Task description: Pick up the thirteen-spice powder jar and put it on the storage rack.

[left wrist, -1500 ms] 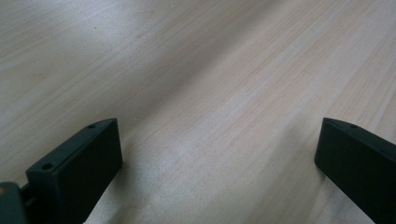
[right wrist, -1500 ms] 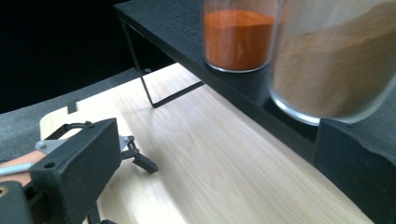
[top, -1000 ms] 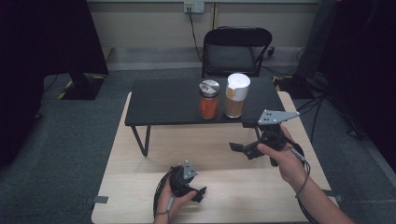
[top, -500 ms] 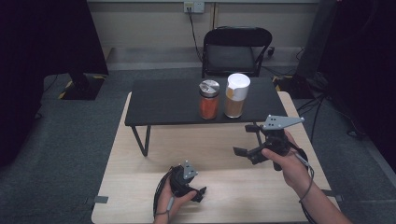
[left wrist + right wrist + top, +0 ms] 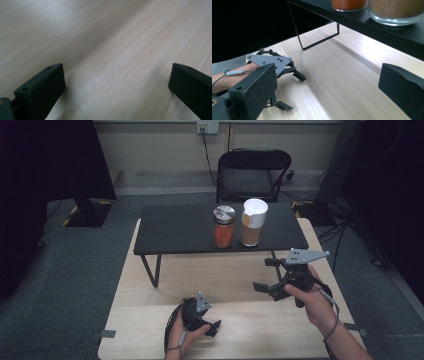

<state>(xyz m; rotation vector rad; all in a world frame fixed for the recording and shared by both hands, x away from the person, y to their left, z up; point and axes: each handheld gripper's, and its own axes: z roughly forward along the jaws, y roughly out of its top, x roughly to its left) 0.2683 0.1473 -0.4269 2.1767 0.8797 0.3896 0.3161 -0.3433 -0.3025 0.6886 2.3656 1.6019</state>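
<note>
A person sits at a pale wooden table [image 5: 150, 330] with a gripper in each hand. The left gripper [image 5: 216, 326] lies low near the table's near edge, left of the middle, its jaws set wide apart over bare wood with nothing between them. The right gripper [image 5: 262, 275] is held up above the right side of the table, near its right edge, and its jaws also stand wide apart and empty, pointing leftward across the wood. A low black shelf [image 5: 170, 232] on thin wire legs stands across the far half of the table. Two jars sit near the shelf's front edge, right of its middle: a jar of orange powder [image 5: 223, 227] with a silver lid, and just beside it on the right a taller jar of tan powder [image 5: 253, 222] with a white lid. A black chair [image 5: 247, 175] stands beyond the table's far edge.
</note>
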